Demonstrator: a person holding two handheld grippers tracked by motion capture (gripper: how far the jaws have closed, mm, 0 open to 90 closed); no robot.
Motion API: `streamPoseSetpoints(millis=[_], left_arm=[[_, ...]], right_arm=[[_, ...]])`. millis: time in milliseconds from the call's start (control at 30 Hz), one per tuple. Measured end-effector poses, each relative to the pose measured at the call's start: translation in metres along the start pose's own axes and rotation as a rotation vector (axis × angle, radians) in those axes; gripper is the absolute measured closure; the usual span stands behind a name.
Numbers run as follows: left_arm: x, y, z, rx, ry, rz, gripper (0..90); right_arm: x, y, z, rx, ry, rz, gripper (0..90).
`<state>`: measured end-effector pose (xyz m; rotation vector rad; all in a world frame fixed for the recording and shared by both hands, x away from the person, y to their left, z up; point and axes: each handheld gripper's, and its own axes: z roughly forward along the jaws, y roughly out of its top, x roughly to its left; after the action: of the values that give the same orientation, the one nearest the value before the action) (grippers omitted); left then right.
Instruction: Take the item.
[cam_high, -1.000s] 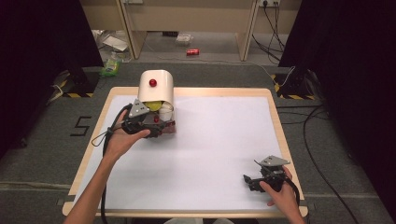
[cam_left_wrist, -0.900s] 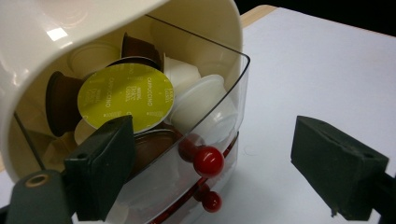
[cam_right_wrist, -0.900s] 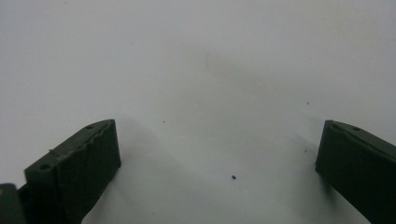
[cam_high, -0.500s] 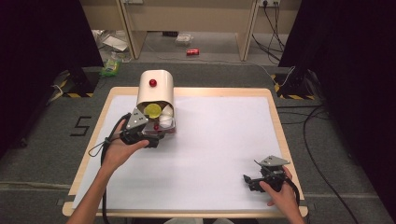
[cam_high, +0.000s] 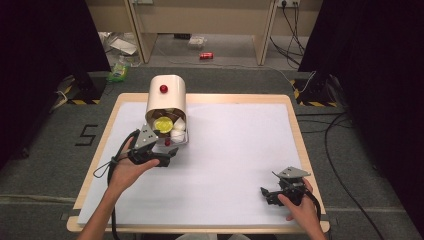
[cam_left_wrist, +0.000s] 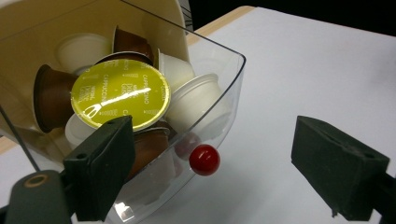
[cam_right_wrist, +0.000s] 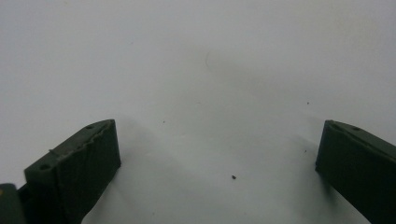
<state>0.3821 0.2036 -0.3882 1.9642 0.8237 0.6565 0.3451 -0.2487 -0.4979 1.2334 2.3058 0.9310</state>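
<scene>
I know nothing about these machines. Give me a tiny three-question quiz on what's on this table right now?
1. True or false: the left gripper is clamped on the red knob.
2. What colour is the foil lid on the biggest visible capsule?
A. yellow-green B. blue C. silver
3. What lies between the right gripper's jaws?

Key: 1. False, its jaws stand open. 2. A. 3. Nothing but bare white table.

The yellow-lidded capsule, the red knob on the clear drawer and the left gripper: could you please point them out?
yellow-lidded capsule (cam_left_wrist: 120, 93): left gripper view, foil lid.
red knob (cam_left_wrist: 204, 159): left gripper view, ball's centre.
left gripper (cam_high: 172, 153): high view, between its jaws.
</scene>
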Motion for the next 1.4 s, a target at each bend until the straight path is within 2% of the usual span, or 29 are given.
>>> streamPoseSetpoints(millis=[167,200,900,1267,1400], left_arm=[[-0.001,-0.002,-0.002,-0.01,0.002,0.008,14.1],[-0.002,-0.002,-0.003,-0.001,-0.007,-0.009,14.1],[-0.011,-0.01,-0.01,-0.008,-0.014,-0.028,14.5],[-0.013,-0.011,-0.014,0.01,-0.021,-0.025,14.7],[-0.011,-0.008,-0.014,0.015,-0.023,-0.036,15.5]], right_arm=[[0.0,0.0,0.0,0.0,0.0,0.001,0.4],[0.0,0.0,0.0,-0.001,0.0,0.001,0.4],[0.0,0.0,0.0,0.0,0.0,0.0,0.3],[0.0,0.0,0.0,0.0,0.0,0.001,0.4],[0.0,0.0,0.0,0.0,0.0,0.001,0.3]])
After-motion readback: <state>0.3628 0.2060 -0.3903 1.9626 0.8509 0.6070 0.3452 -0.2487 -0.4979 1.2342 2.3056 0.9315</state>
